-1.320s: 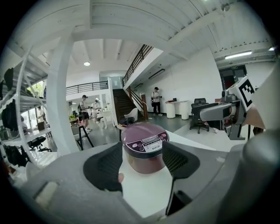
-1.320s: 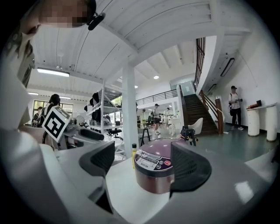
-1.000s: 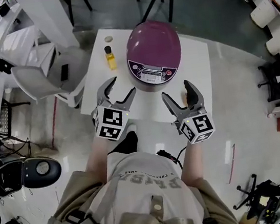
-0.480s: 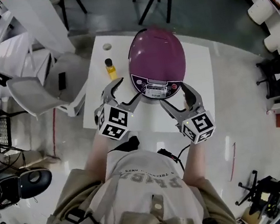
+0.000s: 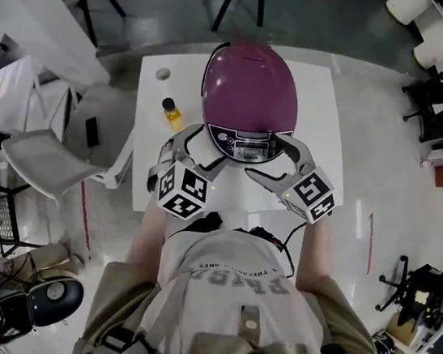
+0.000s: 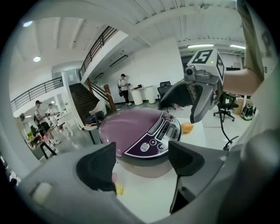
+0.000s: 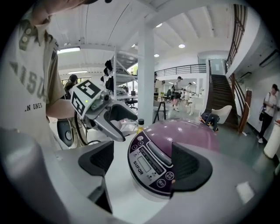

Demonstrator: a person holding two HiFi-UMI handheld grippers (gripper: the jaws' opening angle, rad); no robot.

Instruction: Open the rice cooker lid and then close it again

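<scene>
Left gripper [image 5: 205, 146] is being opened, right gripper [image 5: 269, 155] held wide, both empty; rice cooker [image 5: 247, 87] could be shoved toward the bench's [image 5: 321, 158] far edge if its latch is missed.

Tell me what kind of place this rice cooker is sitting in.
Probably an open-plan lab or office workspace, not a kitchen. The purple rice cooker stands on a white table with a black office chair nearby, and a staircase climbs to a railed upper level.

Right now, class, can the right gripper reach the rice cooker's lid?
Probably yes: the right gripper, jaws apart and empty, sits just before the rice cooker's control panel, with nothing between them.
</scene>
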